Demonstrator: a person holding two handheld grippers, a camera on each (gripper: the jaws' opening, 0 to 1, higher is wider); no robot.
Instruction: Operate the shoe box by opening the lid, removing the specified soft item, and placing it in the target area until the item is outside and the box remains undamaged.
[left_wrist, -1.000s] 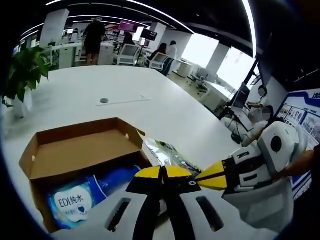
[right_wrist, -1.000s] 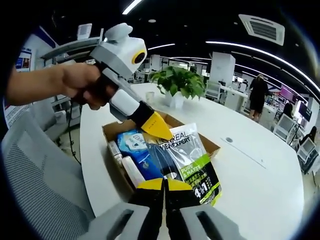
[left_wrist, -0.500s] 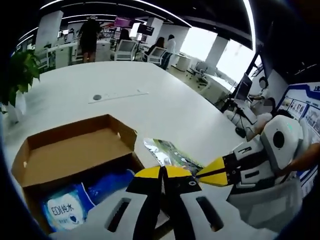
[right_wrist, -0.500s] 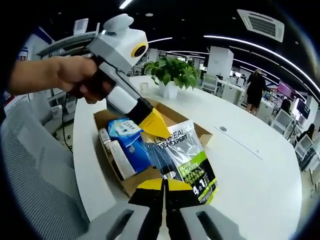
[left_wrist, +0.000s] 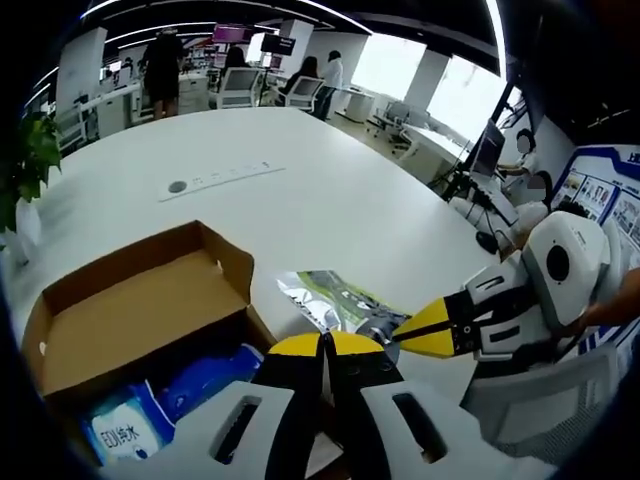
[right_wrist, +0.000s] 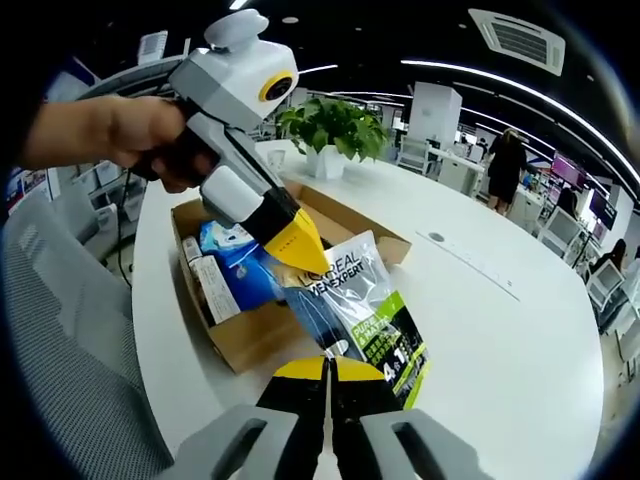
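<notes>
An open brown shoe box stands near the white table's edge, its flap folded back. A silver and green pouch hangs tilted over the box's right side and the table. My right gripper is shut on the pouch's lower edge. My left gripper, held by a hand, is shut at the pouch's top corner. In the left gripper view the pouch lies just past my tips, and the right gripper meets it from the right. A blue wipes pack stays in the box.
White tubes lie along the box's left wall. A potted plant stands behind the box. The white table stretches wide to the right. A grey mesh chair sits at the table's near edge. People and desks fill the far office.
The pouch has shifted from over the box's middle toward its right side and the table, carried between both grippers. Both views have swung a little with the hands.
</notes>
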